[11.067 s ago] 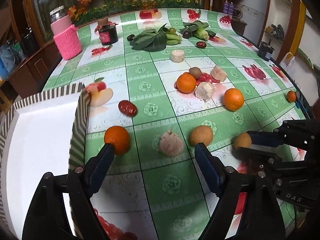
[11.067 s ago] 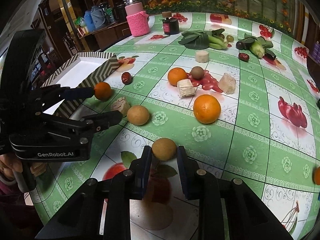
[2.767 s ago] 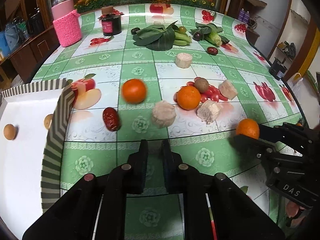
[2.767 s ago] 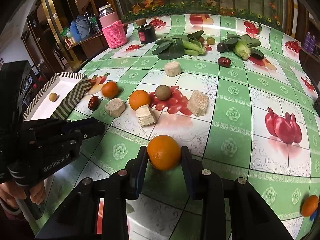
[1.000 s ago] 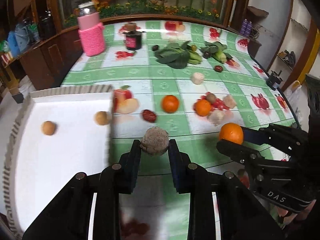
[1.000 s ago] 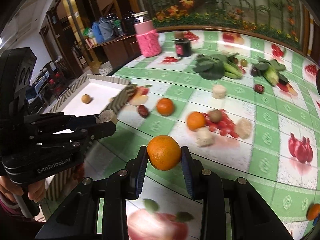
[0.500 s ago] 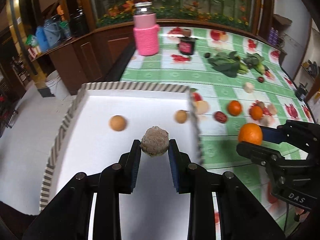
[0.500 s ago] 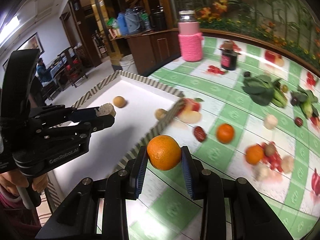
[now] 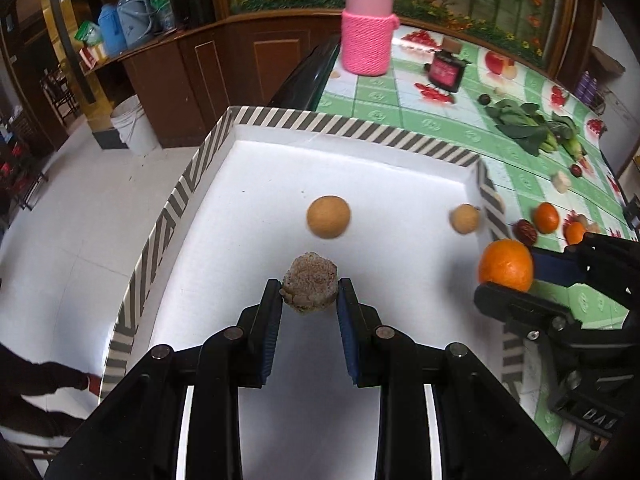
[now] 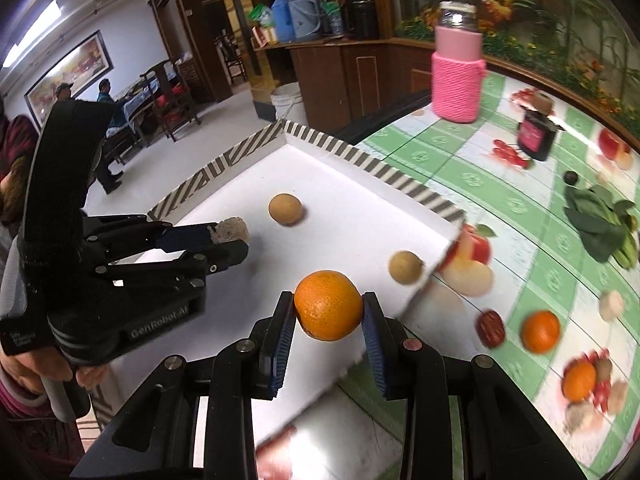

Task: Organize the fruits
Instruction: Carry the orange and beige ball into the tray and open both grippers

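Both fingers (image 10: 286, 320) clamp orange (image 10: 328, 305) sides.

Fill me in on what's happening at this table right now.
A person is sorting fruit into a white tray with a striped rim. The left gripper is shut on a rough brown-grey lump held over the tray; the right gripper is shut on a large orange near the tray's corner. Two small tan round fruits already lie inside. More oranges and a red date wait on the green checked tablecloth.
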`<state>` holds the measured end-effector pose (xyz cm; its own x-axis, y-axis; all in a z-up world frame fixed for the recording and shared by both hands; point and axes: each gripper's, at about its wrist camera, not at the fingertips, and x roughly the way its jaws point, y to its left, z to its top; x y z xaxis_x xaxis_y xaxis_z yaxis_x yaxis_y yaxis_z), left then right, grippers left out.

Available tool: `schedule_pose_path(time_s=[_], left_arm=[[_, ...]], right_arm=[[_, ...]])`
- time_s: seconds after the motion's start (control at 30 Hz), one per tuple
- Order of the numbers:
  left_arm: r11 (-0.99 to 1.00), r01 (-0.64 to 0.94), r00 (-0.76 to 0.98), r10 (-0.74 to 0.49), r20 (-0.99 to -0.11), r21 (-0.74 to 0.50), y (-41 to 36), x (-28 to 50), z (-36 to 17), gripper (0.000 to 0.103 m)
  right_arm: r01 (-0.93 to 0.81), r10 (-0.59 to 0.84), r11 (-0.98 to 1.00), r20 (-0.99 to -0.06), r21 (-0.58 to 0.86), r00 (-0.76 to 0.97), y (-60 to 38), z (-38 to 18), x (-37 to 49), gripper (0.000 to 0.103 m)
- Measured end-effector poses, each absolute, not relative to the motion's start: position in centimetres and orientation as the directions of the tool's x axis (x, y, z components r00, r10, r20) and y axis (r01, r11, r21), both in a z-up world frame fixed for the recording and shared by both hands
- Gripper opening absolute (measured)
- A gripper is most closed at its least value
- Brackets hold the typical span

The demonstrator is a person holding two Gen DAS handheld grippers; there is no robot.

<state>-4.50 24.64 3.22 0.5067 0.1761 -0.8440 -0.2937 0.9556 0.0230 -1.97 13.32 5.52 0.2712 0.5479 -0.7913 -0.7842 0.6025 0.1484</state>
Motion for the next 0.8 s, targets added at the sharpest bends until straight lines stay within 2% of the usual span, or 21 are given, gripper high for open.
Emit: schedule_pose_path(time_s=[0.27, 0.7, 0.8], left_arm=[[0.943, -0.333, 0.480, 0.196, -0.855, 0.029, 25.3, -3.5, 2.3, 0.025], [0.932, -0.362, 0.481, 0.220, -0.849, 0.036, 25.8, -3.4, 2.2, 0.026], [0.929, -0.369, 0.480, 0.223, -0.848, 0.035, 26.0, -3.6, 2.2, 0.026]], right_arm=[[-0.784, 0.518, 0.603, -0.821, 0.151, 0.241, 15.6, 3.1, -0.4, 0.034], [-0.793, 0.511, 0.598, -0.817, 0.116, 0.266, 16.5, 2.8, -0.9, 0.037], [-0.787, 0.507, 0.608, -0.814, 0.106, 0.282, 16.2, 3.1, -1.1, 0.045]])
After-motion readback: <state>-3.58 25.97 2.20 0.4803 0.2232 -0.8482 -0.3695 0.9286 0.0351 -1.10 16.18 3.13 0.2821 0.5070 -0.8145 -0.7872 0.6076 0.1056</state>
